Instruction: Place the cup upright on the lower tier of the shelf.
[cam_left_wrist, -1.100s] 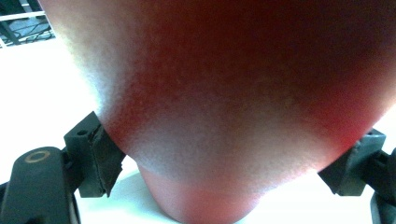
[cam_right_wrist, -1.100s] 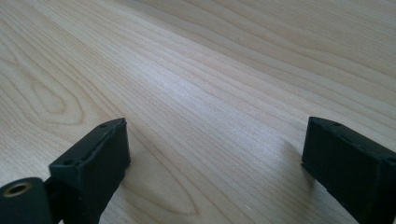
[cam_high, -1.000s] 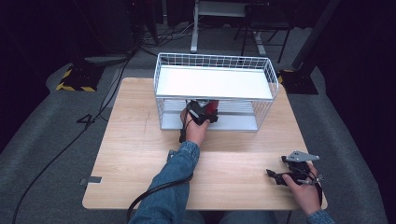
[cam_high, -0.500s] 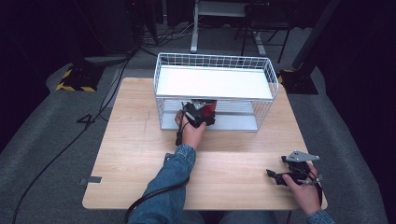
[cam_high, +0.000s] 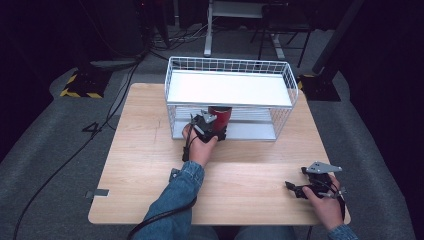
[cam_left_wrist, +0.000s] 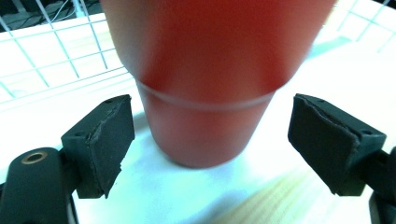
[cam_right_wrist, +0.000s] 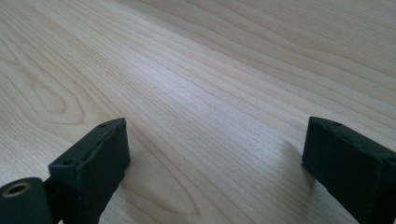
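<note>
A red cup stands upright on the lower shelf of a white wire rack, under its white top shelf. My left gripper reaches into the rack's open front. In the left gripper view the cup is close and blurred, and my left gripper is open, one jaw on each side of the cup's base with a gap on both sides. My right gripper rests low over the table's front right corner. It is open over bare wood and holds nothing.
The rack stands at the back middle of the wooden table. Its top shelf hangs low over the cup and the left gripper. A black cable trails from the left sleeve. Dark floor, cables and stands surround the table.
The left hand has shifted only slightly at the rack's front, next to the red cup. The right hand has stayed where it was.
</note>
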